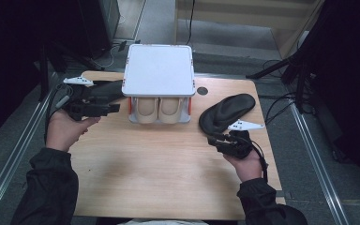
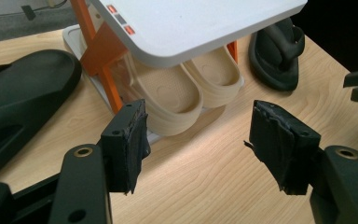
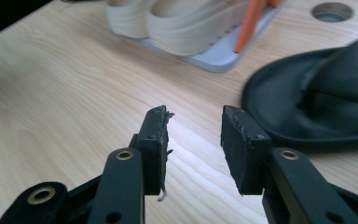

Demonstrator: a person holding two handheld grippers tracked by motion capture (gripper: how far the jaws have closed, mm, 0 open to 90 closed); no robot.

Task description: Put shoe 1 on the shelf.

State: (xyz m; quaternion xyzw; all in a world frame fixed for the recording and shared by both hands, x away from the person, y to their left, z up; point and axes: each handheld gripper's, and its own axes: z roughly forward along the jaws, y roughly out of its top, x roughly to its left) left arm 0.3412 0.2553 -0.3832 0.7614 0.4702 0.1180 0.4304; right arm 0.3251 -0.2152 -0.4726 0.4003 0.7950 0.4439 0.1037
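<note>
I am guiding two hand-held grippers over a wooden counter point(image 1: 168, 159). At its far middle stands a small shoe rack point(image 1: 158, 70) with a white top and orange posts, and a beige pair of slippers point(image 1: 158, 111) sits on its lower shelf.

My right gripper point(image 1: 214, 137) has its jaws released, standing about half apart with nothing between them. One black sandal point(image 1: 227, 111) lies on the counter just ahead of those jaws and slightly to their right, as the right gripper view shows it point(image 3: 321, 107). Its long axis runs diagonally, the near end close to the jaws and the far end pointing away toward the counter's far right corner. This hand is much the nearer to it.

My left gripper point(image 1: 115, 108) also has its jaws released and wide, empty, aimed at the rack's front. A second black sandal point(image 2: 23, 93) lies to the left of these jaws (partly under the gripper in the high view, so I cannot tell whether anything touches it).

I judge the next move to be the right jaws advancing and closing across the near end of the sandal, so the approach should meet its edge square.
</note>
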